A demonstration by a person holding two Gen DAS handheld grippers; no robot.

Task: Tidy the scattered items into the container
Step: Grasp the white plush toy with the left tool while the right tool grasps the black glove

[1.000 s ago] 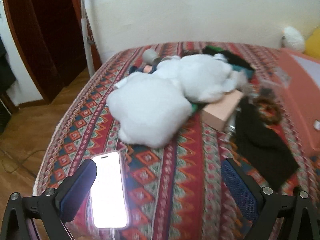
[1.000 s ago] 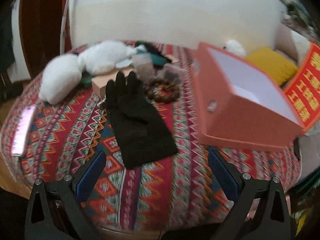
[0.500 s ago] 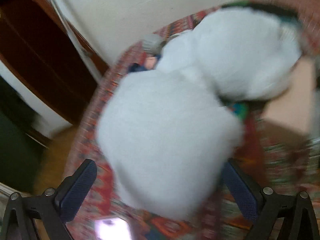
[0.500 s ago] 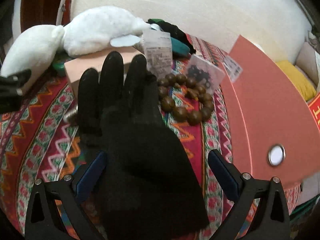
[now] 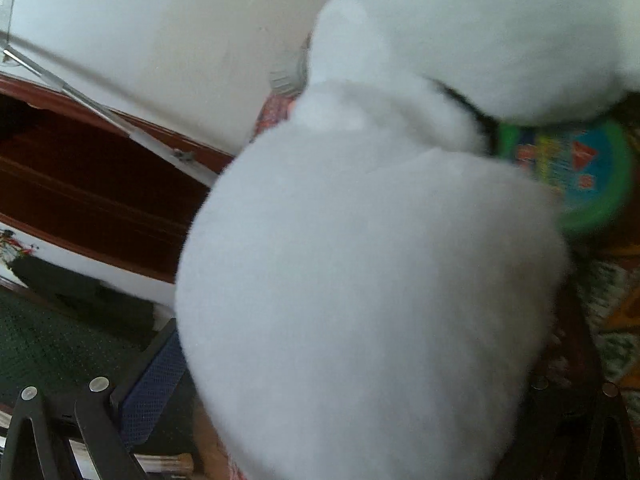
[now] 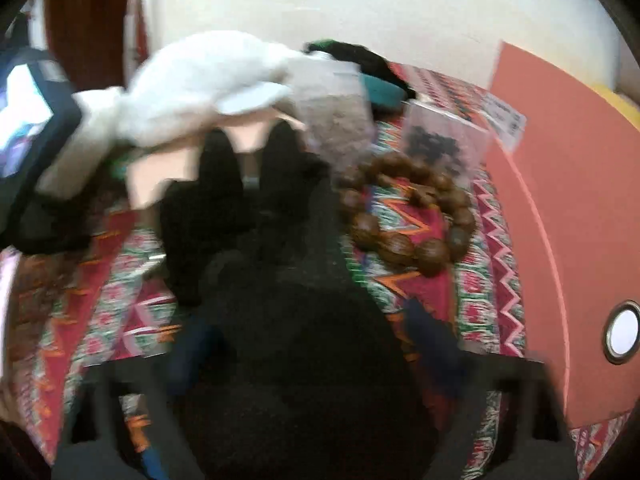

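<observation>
two grippers over a cluttered patterned bedspread, each straddling a soft item.

my left gripper (image 5: pixel 352 392) sits with fingers apart around a white plush toy (image 5: pixel 360 272) that fills the frame's centre; a green-rimmed round tin (image 5: pixel 580 168) shows at right. my right gripper (image 6: pixel 316 356), blurred, has its fingers apart either side of a black glove (image 6: pixel 280 300) in the lower centre. wooden bead bracelet (image 6: pixel 408 216) lies right of centre, and the coral container (image 6: pixel 568 200) fills the right edge.

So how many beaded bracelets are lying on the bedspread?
1: the brown beaded bracelet lies beside the black glove, before the orange box. Others may be hidden under the clutter.
</observation>
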